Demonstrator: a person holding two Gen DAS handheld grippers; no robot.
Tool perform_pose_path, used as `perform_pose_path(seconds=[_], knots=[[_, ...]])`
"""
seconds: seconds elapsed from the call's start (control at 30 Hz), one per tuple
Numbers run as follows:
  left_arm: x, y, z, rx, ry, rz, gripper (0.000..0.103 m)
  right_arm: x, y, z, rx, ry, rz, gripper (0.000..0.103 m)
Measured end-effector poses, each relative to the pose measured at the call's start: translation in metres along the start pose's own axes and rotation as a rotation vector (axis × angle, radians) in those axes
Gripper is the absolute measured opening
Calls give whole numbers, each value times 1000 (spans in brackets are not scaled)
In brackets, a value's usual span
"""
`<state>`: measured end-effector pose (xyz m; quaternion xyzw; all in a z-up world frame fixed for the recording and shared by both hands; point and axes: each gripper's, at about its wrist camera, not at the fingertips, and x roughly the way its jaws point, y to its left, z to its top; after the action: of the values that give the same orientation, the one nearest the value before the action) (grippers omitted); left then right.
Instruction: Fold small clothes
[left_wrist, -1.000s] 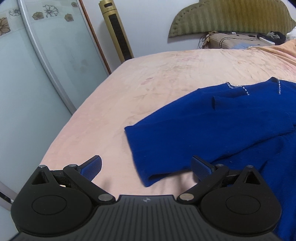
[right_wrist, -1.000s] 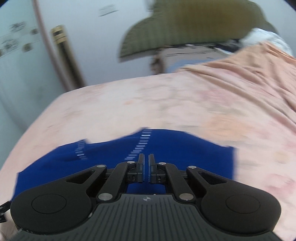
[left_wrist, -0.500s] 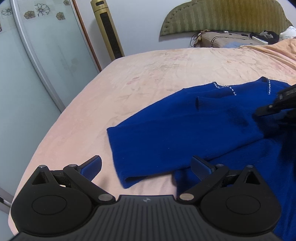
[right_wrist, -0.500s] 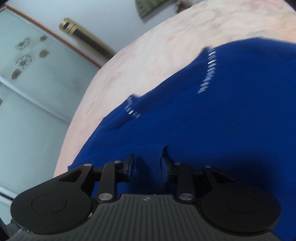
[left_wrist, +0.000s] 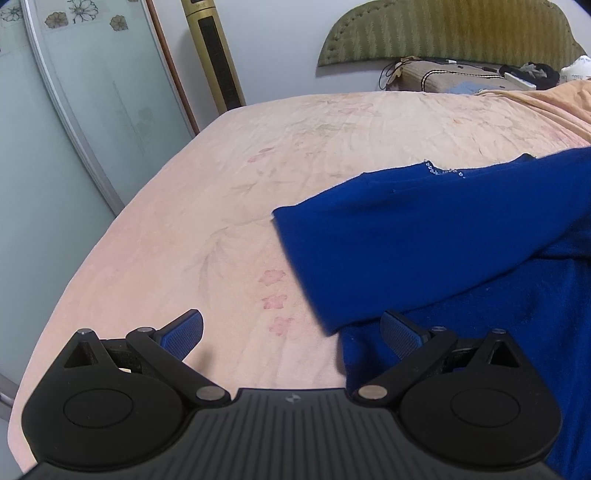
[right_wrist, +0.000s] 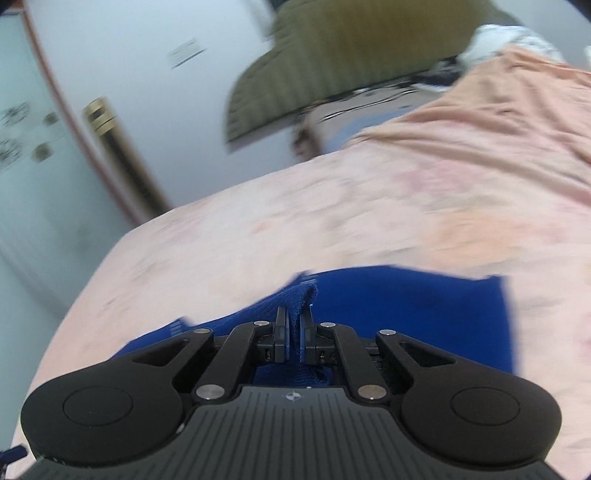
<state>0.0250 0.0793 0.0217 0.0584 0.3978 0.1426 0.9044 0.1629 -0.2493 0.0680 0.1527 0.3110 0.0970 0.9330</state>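
Observation:
A blue sweater (left_wrist: 443, 243) with a beaded neckline lies on the pink bed (left_wrist: 236, 206), one sleeve folded across its body. My left gripper (left_wrist: 291, 330) is open and empty, low over the bed at the sweater's left edge, its right finger over the blue cloth. In the right wrist view, my right gripper (right_wrist: 293, 326) is shut on a bunched fold of the sweater (right_wrist: 406, 306) and holds it above the bed. The view is blurred by motion.
A glass sliding door (left_wrist: 74, 122) and a gold tower fan (left_wrist: 214, 55) stand to the left of the bed. A green headboard (left_wrist: 443, 33), a pillow (left_wrist: 443, 75) and a peach blanket (right_wrist: 498, 122) are at the far end.
My right gripper closed on a fold of the sweater and lifted it. The sleeve end shifted right in the left wrist view. My left gripper stayed open.

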Motion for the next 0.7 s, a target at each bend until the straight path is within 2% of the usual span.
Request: perform_pose_path(seconds=[0.17,0.33,0.43,0.57,0.6,0.7], knots=[[0,-2,2,4,-3,-6,103,0,-42,-5,32,-17,-107,9],[1,-10,3,12,5,-25,103,5,-64,-17,43,6,-181,11],[0,-17,3,25,8,-41,103,9,-65,-28,38,26,-232,22],[3,-25,1,45,14,-37,103,-1,-37,-41,-88,-1,-233,37],[4,-26,1,44,18,-39,103,-1,-30,-43,-125,6,-232,43],[4,-28,1,40,25,-50,103,11,-22,-51,-199,80,-249,51]])
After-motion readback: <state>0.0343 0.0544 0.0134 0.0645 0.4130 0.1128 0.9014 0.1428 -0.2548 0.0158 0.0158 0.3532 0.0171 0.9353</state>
